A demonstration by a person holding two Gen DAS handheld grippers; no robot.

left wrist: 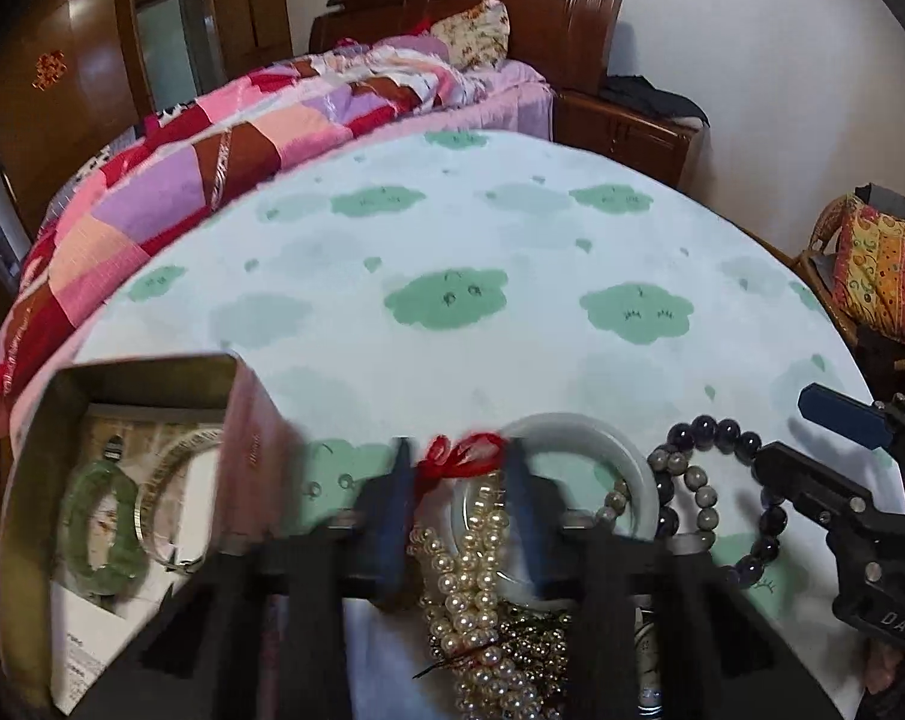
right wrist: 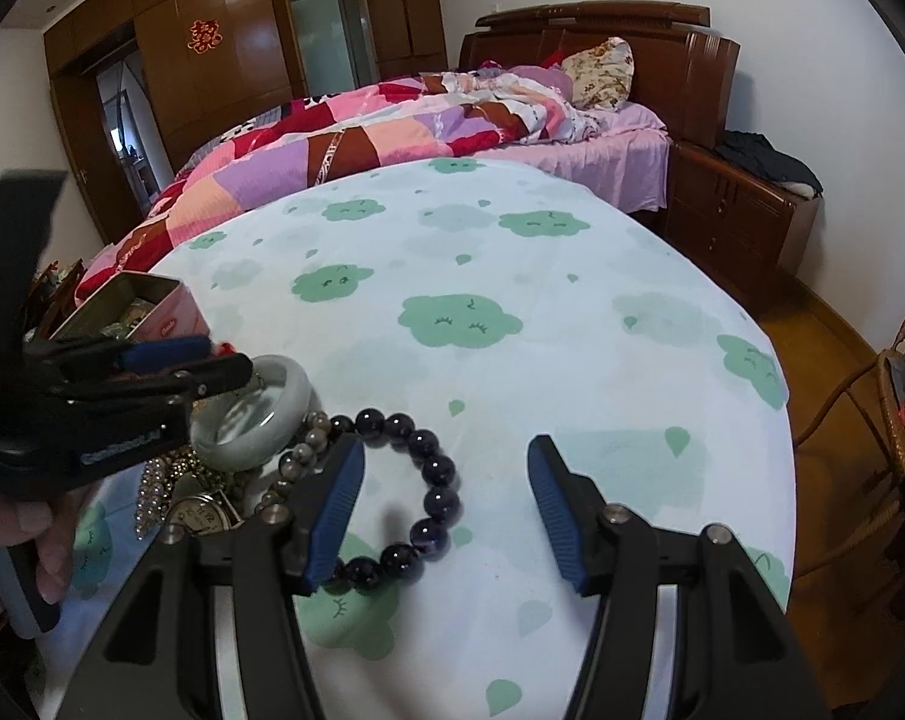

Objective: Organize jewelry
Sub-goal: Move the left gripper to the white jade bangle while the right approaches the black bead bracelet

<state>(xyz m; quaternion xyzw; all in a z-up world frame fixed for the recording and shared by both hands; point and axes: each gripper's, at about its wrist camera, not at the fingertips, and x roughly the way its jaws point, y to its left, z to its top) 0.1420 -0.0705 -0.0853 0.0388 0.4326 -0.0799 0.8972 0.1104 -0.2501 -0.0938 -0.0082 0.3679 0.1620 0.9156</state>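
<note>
**A:** What is recorded on the table (right wrist: 572,312)?

**B:** A white cloth printed with green clouds is spread over it. A heap of jewelry is gathered at the near left edge: a pale jade bangle (right wrist: 254,414), a dark purple bead bracelet (right wrist: 434,480), a grey bead bracelet (right wrist: 299,459), a pearl string (left wrist: 482,588) and a watch (right wrist: 203,516), the latter partly buried.

**A:** And the tin?

**B:** An open pink tin (left wrist: 254,438) is placed just left of the heap. A green jade bangle (left wrist: 101,519) and a silver bangle (left wrist: 164,504) are seen lying inside it, side by side.

**A:** How are the left tongs (left wrist: 458,480) entered?

**B:** They are nearly closed over the heap, with a red cord (left wrist: 464,456) lying between the blue pads; whether the cord is actually pinched cannot be told, the view being blurred.

**A:** The right tongs (right wrist: 446,510)?

**B:** They are spread wide above the table. The dark purple bead bracelet is overlapped by the left pad, and bare cloth is seen between the fingers.

**A:** Surroundings?

**B:** A bed with a patchwork quilt (right wrist: 344,144) is noted behind the table, and a wooden wardrobe (right wrist: 212,60) beyond it.
</note>
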